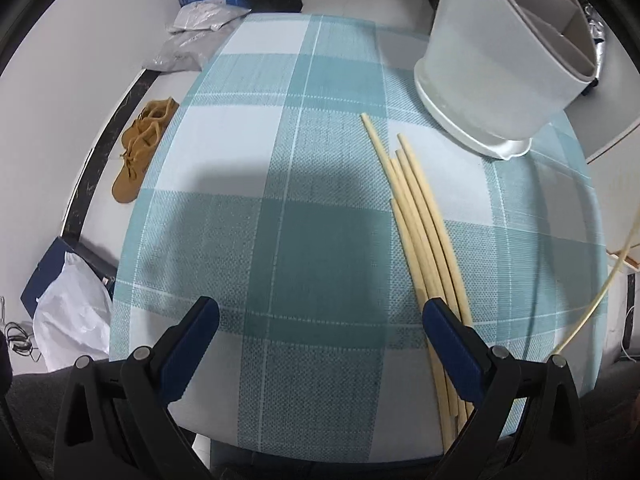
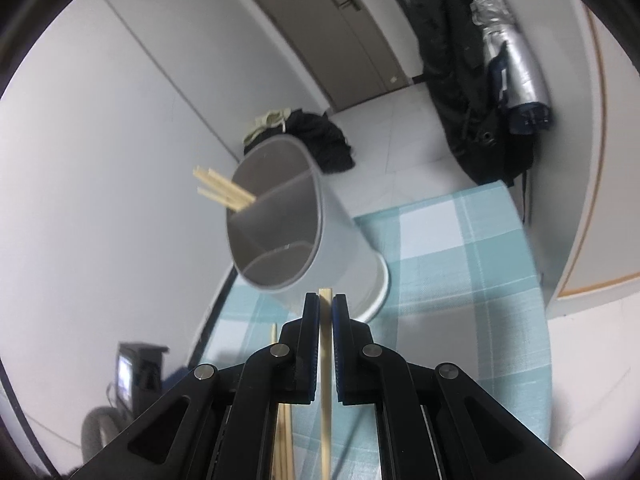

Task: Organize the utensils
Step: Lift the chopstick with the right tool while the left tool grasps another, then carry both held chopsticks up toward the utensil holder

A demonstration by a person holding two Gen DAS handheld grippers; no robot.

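Your right gripper [image 2: 326,300] pinches one chopstick [image 2: 326,360] between its pads, lifted clear of the table [image 1: 280,200] and aimed at the holder [image 2: 280,232], where a few chopsticks [image 2: 224,192] already stand in one compartment. Your left gripper [image 1: 320,312] hovers with jaws spread and empty beside the loose chopsticks [image 1: 416,220] near the table's right edge, probably ready for the next pick.

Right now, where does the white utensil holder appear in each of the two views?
Left wrist view: utensil holder at upper right, beyond the loose chopsticks.
Right wrist view: at centre, chopsticks already inside.
Shared landmark: the teal checked tablecloth under it.
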